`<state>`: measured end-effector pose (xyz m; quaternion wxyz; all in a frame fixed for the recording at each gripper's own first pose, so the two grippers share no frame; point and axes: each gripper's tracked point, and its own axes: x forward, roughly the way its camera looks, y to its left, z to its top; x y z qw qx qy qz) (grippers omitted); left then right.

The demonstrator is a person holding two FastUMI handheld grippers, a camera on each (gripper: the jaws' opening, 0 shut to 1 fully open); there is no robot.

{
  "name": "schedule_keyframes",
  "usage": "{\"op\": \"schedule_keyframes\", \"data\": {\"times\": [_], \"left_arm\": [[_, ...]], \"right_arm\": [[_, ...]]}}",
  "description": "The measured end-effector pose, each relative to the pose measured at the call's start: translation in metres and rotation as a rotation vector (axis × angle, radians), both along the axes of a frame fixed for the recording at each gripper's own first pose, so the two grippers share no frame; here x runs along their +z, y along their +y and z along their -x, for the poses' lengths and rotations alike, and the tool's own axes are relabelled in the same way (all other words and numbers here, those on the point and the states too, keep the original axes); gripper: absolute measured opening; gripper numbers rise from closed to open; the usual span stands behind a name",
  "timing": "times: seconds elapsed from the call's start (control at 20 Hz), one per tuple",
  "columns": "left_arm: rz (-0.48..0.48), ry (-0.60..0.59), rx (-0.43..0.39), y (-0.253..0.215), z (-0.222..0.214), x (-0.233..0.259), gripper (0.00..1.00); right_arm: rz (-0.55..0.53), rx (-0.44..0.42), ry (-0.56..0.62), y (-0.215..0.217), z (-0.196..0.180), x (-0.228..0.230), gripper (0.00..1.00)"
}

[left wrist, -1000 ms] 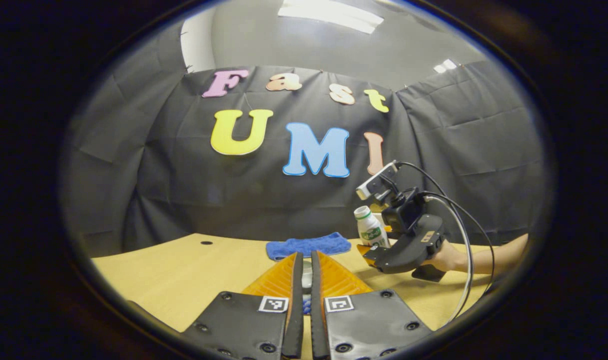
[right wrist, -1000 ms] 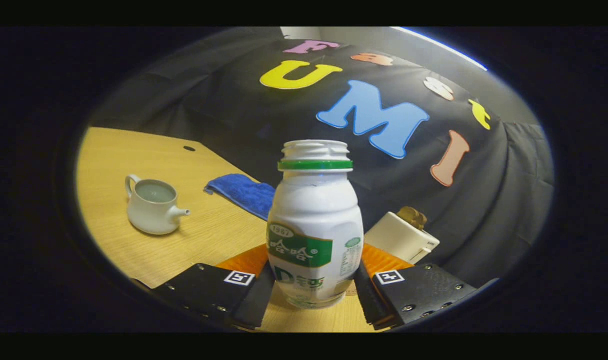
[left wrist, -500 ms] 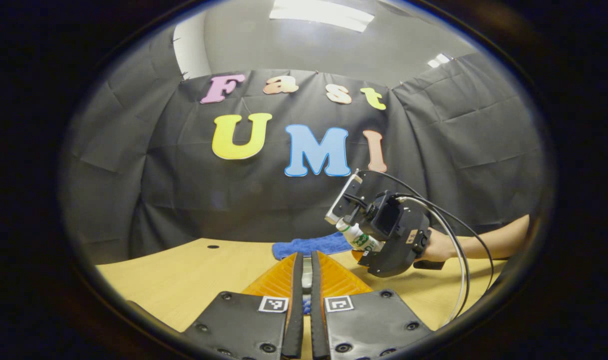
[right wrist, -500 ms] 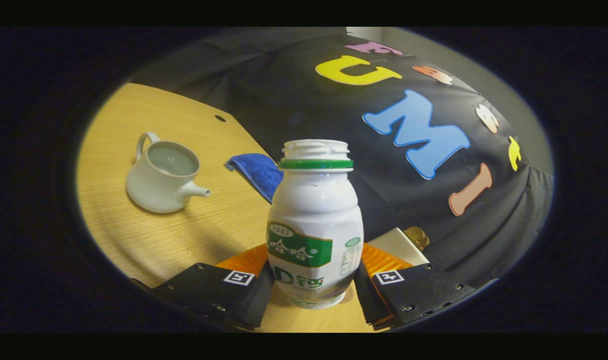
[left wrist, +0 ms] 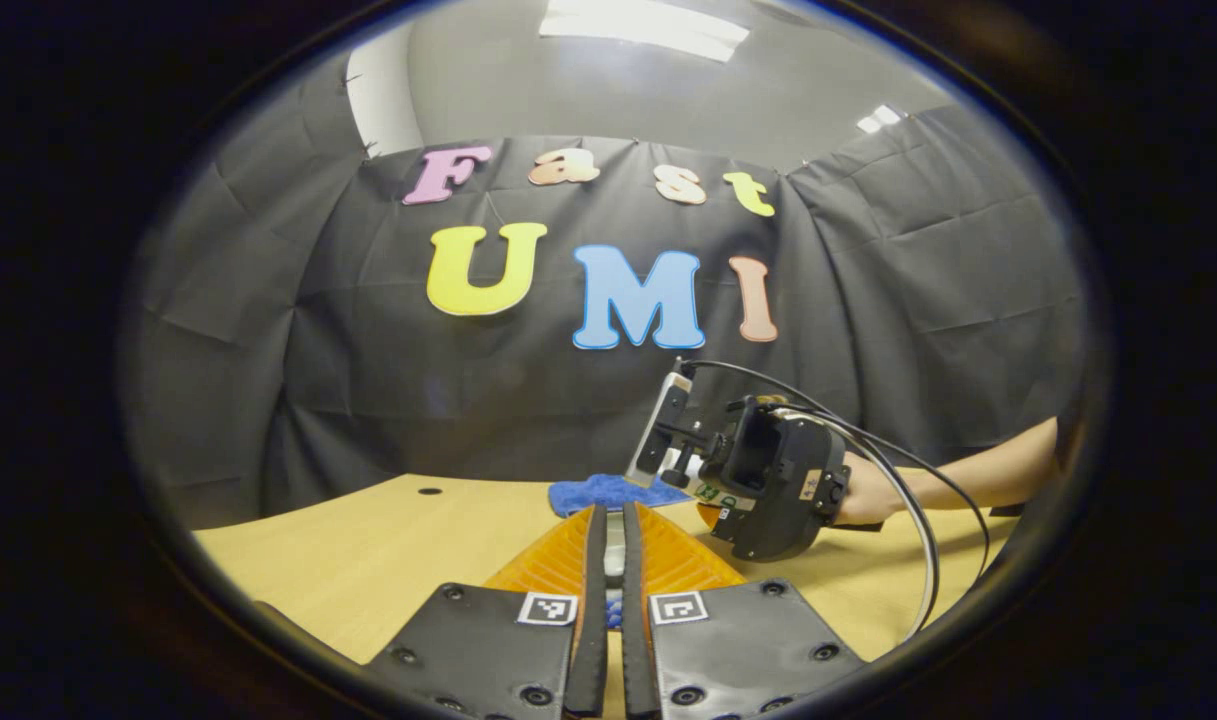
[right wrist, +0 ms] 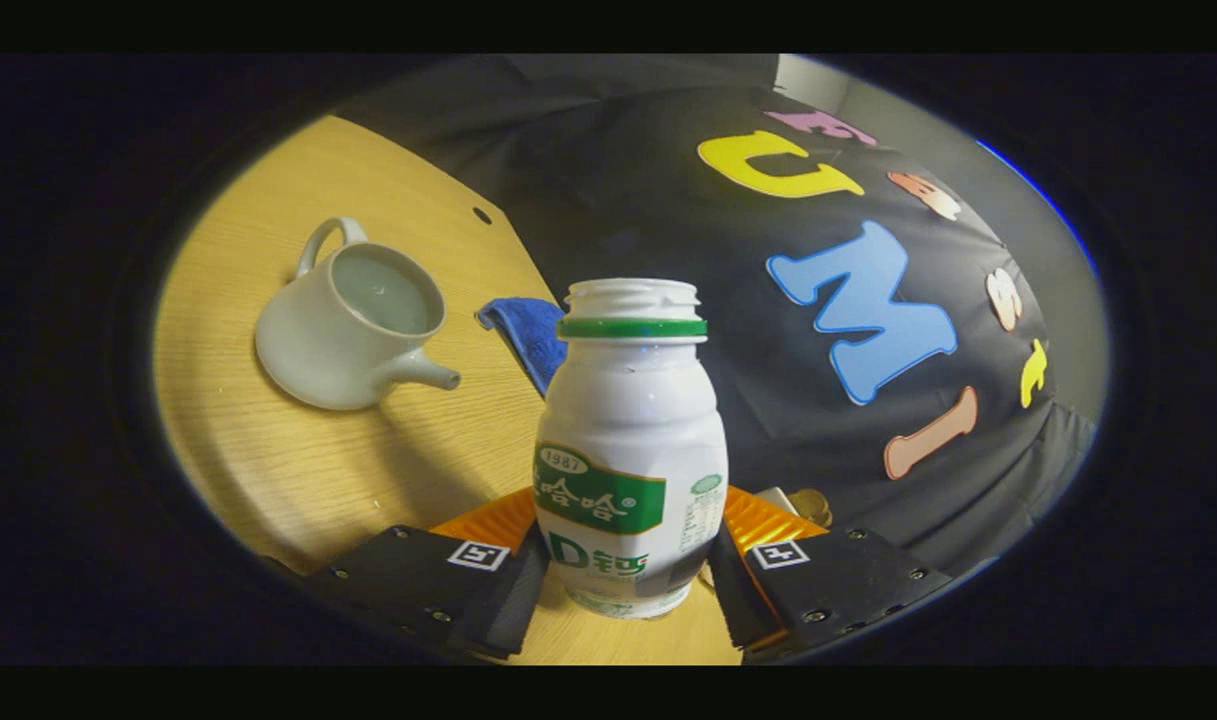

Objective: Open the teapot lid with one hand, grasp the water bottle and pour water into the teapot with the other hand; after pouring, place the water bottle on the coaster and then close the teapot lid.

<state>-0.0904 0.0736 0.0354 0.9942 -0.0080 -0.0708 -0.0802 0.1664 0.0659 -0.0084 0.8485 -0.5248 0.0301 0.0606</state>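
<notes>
Since a second ago, my right gripper (right wrist: 628, 575) has tipped the bottle (right wrist: 630, 450) well over toward my left: in the left gripper view it stood nearly upright then, and now its neck leans left with most of it hidden behind the gripper body (left wrist: 768, 480). Both right fingers press on the bottle's lower sides, one on each flank, so the grasp is firm. Its mouth is uncapped and points up between the fingers in the right gripper view.

Ahead and left of those fingers sits the teapot (right wrist: 353, 325), larger and nearer the bottle's neck than before, lid off, with pale liquid inside. Its spout points toward the bottle and its handle points away. Bottle mouth and teapot rim are apart, with bare table (right wrist: 268, 470) between them.

My left gripper (left wrist: 608, 580) has stayed put. Its fingers stand almost together, with a small pale thing (left wrist: 614, 560) in the slit between them; I cannot tell whether it is the lid, nor whether both fingers press on it.

A blue cloth (right wrist: 528, 330) lies beyond the bottle, just right of the spout, near the table's far edge where the booth wall begins. That edge runs close behind the teapot. Bare wood lies left of my left fingers, as far as a small dark hole (left wrist: 429, 491) near the far edge. A hand (left wrist: 868, 495) holds the right gripper from my right.
</notes>
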Motion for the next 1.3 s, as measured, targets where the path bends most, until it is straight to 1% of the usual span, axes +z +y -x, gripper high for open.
{"op": "schedule_keyframes", "data": {"times": [0.2,0.4,0.65,0.8,0.85,0.9,0.95,1.05,1.1,1.3], "left_arm": [[0.006,0.009,-0.008,0.000,0.000,-0.001,0.17],[0.004,0.011,-0.006,0.000,-0.001,-0.003,0.17],[-0.008,0.017,-0.001,0.001,-0.001,-0.005,0.17],[-0.022,0.010,0.003,0.001,-0.001,-0.003,0.17],[-0.026,0.009,0.004,0.000,0.000,-0.003,0.13],[-0.030,0.009,0.005,0.000,0.000,-0.004,0.17],[-0.033,0.011,0.007,0.000,-0.001,-0.004,0.13],[-0.025,0.013,-0.003,-0.002,0.001,-0.005,0.13],[-0.021,0.015,-0.004,-0.002,0.001,-0.005,0.17],[-0.025,0.020,-0.003,-0.001,0.001,-0.007,0.17]], "right_arm": [[0.061,0.011,-0.006,0.005,-0.002,-0.002,0.73],[0.155,0.018,-0.012,0.008,-0.005,-0.004,0.73],[0.247,0.016,-0.008,0.010,-0.008,-0.007,0.73],[0.297,0.026,-0.030,0.012,-0.008,-0.002,0.73],[0.316,0.029,-0.040,0.013,-0.009,0.000,0.73],[0.336,0.031,-0.047,0.015,-0.009,0.002,0.73],[0.355,0.035,-0.054,0.016,-0.008,0.004,0.73],[0.385,0.043,-0.067,0.018,-0.008,0.006,0.73],[0.403,0.044,-0.072,0.019,-0.008,0.007,0.73],[0.476,0.054,-0.109,0.022,-0.006,0.011,0.73]]}}
